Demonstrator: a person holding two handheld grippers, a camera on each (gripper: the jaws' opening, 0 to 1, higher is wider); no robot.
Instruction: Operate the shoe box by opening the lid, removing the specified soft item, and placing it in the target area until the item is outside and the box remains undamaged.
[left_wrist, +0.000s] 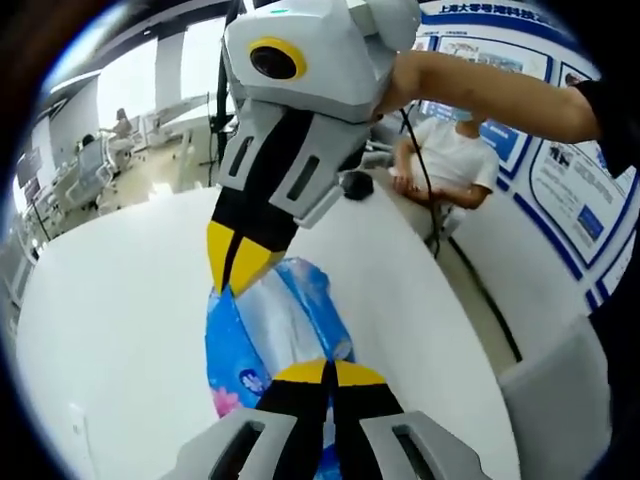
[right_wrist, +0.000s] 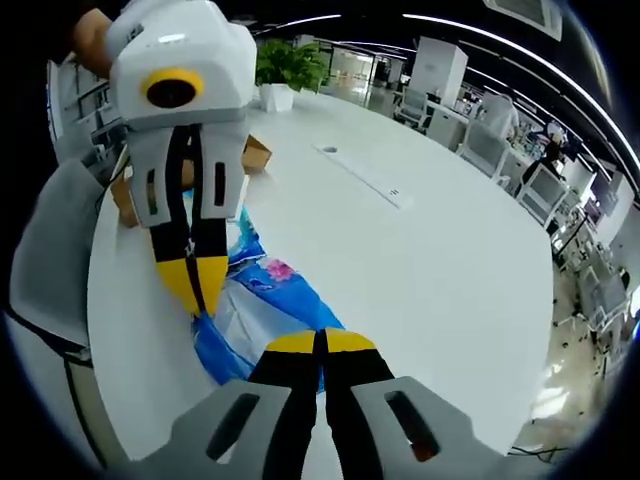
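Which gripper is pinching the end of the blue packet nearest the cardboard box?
The left gripper: it grips the blue packet end toward the cardboard box; the right gripper holds the opposite end.

A large white table (right_wrist: 430, 260) (round-edged) carries a blue plastic soft pack (right_wrist: 265, 300), a brown cardboard shoe box (right_wrist: 250, 155), a potted plant (right_wrist: 285, 75) and a flush cable cover (right_wrist: 365, 180).

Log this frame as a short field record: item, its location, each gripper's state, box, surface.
item: blue soft pack, stretched between the two grippers
location: over the white table, outside the box
left gripper: shut on one end of the pack
right gripper: shut on the other end
box: brown cardboard box behind, near the table edge; lid state unclear
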